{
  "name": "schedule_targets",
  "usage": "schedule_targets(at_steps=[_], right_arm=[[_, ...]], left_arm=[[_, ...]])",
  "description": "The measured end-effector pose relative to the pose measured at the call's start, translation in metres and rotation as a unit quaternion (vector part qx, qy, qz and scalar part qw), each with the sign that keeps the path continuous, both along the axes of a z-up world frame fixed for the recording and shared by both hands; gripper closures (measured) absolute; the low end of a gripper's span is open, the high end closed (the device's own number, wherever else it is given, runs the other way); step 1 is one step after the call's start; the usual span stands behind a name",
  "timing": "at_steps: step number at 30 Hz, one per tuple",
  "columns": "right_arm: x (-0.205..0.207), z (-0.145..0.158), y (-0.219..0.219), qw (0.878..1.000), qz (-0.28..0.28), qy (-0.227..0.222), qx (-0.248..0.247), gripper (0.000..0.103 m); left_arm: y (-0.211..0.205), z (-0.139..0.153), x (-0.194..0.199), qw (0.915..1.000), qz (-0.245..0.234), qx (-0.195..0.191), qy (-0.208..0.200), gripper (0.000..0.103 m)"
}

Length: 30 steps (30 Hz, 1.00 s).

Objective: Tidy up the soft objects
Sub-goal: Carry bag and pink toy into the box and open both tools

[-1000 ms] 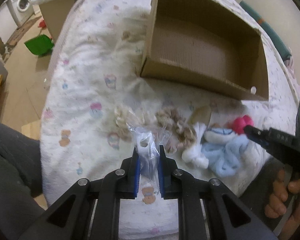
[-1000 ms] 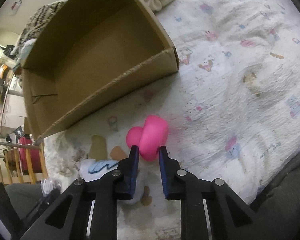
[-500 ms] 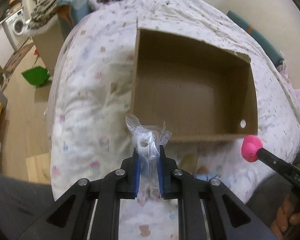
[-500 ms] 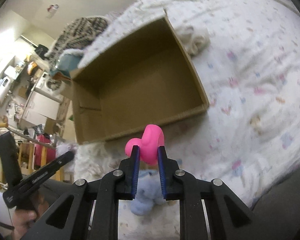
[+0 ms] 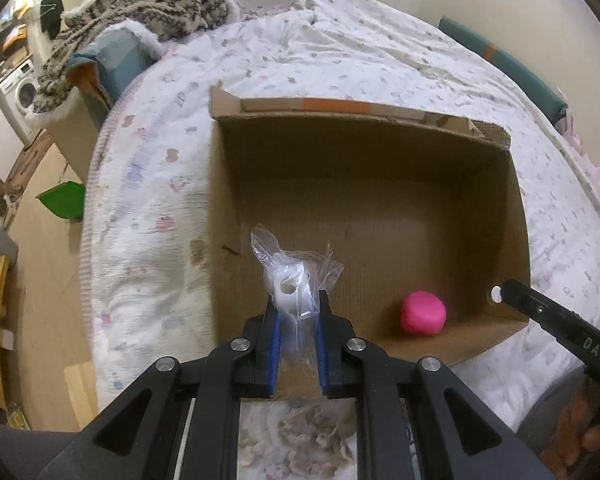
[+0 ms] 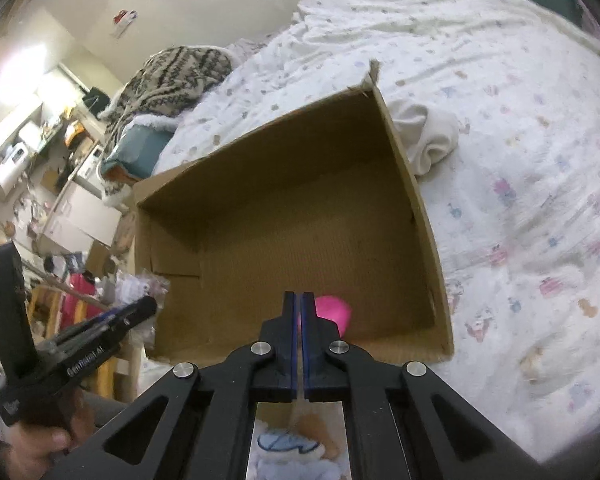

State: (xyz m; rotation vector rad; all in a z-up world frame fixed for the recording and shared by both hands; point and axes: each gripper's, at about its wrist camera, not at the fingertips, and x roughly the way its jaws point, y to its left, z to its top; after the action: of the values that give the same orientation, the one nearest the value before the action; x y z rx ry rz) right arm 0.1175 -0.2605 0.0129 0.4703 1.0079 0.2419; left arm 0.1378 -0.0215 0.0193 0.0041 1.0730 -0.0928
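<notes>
1. The cardboard box [image 5: 364,208] lies open-topped on the bed [image 5: 148,208], which is covered in a white printed sheet. All places below are given relative to this box.
2. The left gripper [image 5: 298,312] hangs above the box's near wall, towards the near-left corner. Its jaws are clamped on a clear plastic bag [image 5: 296,280] holding a white soft object.
3. The bag's long axis runs along the fingers, and its crumpled free end points away from the gripper, over the box floor.
4. The pink soft toy [image 5: 423,313] rests on the box floor, near the near-right corner — apart from both grippers. It looks roundish, so no clear long axis can be told.
5. The right gripper [image 6: 299,300] sits above the near wall, with the pink toy partly hidden behind its tips. Its jaws have just been closing and now stand together with nothing between them.
6. A cream cloth [image 6: 428,140] lies bunched on the sheet just outside the box's right wall.
7. A light blue plush [image 6: 288,446] lies on the sheet on the near side of the box — seen between the right gripper's arms.
</notes>
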Motion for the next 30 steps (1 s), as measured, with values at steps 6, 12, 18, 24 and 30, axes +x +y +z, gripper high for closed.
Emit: schedule_targets(at_steps=[6, 12, 18, 24, 30], right_arm=[[0.000, -0.015, -0.010, 1.000, -0.016, 0.022, 0.010, 0.099], [-0.004, -0.023, -0.015, 0.998, -0.035, 0.036, 0.026, 0.092], [-0.004, -0.023, -0.010, 0.999, -0.032, 0.037, 0.020, 0.055], [-0.005, -0.019, -0.001, 0.999, -0.024, 0.022, -0.001, 0.034], [-0.006, -0.018, 0.003, 1.000, -0.016, 0.017, -0.011, 0.034]], left_arm=[[-0.008, -0.021, 0.007, 0.9998, -0.009, -0.007, 0.015, 0.089], [-0.007, -0.030, 0.007, 0.9998, -0.015, -0.014, 0.005, 0.089], [-0.007, -0.030, 0.004, 0.9995, -0.022, -0.022, -0.001, 0.089], [-0.011, -0.027, 0.002, 0.9993, -0.028, -0.021, -0.016, 0.088], [-0.014, -0.027, 0.002, 0.9992, -0.034, -0.016, -0.014, 0.069]])
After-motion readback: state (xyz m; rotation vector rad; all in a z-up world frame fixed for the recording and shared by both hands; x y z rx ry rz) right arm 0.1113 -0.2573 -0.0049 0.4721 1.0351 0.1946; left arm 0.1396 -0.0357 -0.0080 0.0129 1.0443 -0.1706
